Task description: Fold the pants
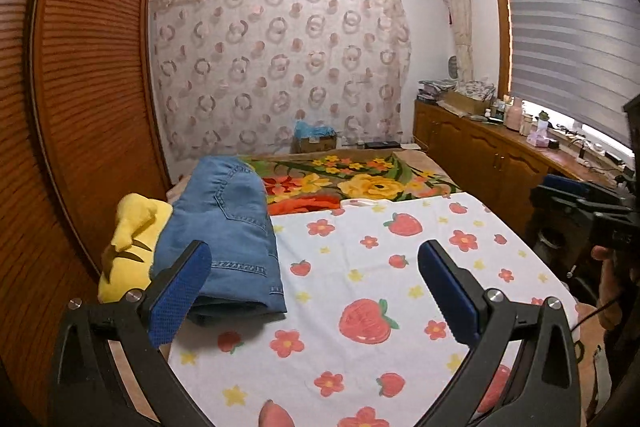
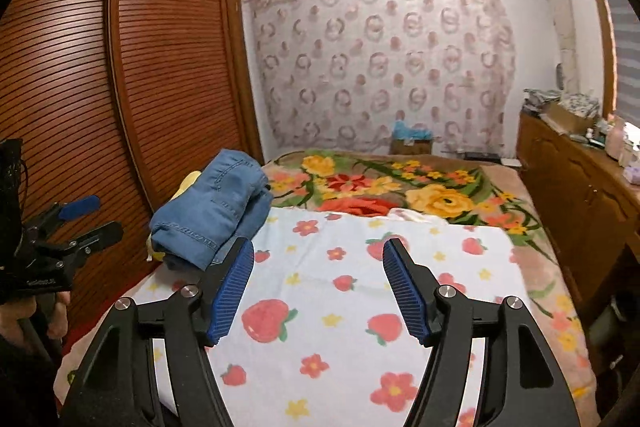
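Observation:
The blue jeans (image 1: 228,227) lie folded in a thick bundle on the left edge of the bed, partly on a yellow garment (image 1: 128,251). My left gripper (image 1: 314,255) is open wide over the strawberry-print sheet (image 1: 360,267); its left finger sits just in front of the jeans' hem and nothing is between the pads. In the right wrist view the jeans (image 2: 216,203) lie ahead to the left. My right gripper (image 2: 319,251) is open and empty above the sheet (image 2: 360,307). Each view shows the other gripper at its edge: the right one (image 1: 560,193) and the left one (image 2: 100,217).
A floral blanket (image 1: 360,179) covers the far half of the bed. A slatted brown wardrobe (image 1: 80,87) stands close along the left. A low wooden cabinet (image 1: 480,155) with clutter runs along the right under the window. A cardboard box (image 1: 316,143) sits beyond the bed.

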`<act>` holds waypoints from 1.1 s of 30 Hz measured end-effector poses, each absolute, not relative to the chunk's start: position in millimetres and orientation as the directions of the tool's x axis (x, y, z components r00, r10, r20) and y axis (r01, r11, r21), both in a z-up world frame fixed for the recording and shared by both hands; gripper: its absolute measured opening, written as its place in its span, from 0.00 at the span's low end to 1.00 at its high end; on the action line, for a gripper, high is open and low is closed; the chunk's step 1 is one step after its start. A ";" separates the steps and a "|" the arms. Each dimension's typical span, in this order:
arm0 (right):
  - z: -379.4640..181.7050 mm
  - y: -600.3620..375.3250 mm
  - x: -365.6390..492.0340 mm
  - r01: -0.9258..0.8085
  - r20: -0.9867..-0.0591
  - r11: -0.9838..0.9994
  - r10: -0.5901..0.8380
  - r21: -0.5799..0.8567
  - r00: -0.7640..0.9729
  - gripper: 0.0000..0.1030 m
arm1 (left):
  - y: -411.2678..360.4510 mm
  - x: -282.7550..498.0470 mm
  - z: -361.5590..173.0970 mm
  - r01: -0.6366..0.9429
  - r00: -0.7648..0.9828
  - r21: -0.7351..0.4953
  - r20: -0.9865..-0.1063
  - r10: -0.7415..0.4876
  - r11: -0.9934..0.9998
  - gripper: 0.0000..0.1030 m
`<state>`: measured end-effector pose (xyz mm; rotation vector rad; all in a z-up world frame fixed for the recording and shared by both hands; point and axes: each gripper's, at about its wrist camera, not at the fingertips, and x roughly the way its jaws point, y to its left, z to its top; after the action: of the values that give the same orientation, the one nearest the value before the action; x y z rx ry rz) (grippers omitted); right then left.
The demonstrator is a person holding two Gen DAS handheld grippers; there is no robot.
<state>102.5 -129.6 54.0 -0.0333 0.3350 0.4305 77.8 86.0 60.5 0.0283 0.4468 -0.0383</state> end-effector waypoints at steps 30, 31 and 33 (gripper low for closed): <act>51.7 -143.1 29.8 -0.316 -0.265 0.948 0.317 0.050 0.910 0.67 | 41.4 36.8 62.9 0.046 0.896 -0.012 -0.441 -0.047 0.999 1.00; 52.1 -142.9 30.3 -0.316 -0.264 0.948 0.317 0.049 0.911 0.67 | 41.6 36.9 63.1 0.044 0.896 -0.012 -0.442 -0.044 0.999 1.00; 48.3 -144.3 30.1 -0.320 -0.264 0.946 0.322 0.051 0.909 0.67 | 41.8 36.5 63.1 0.041 0.895 -0.012 -0.444 -0.043 0.999 1.00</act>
<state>30.1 -144.3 48.3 0.0063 0.2728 0.3309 36.5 41.8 63.1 -0.0025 0.4600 -0.0435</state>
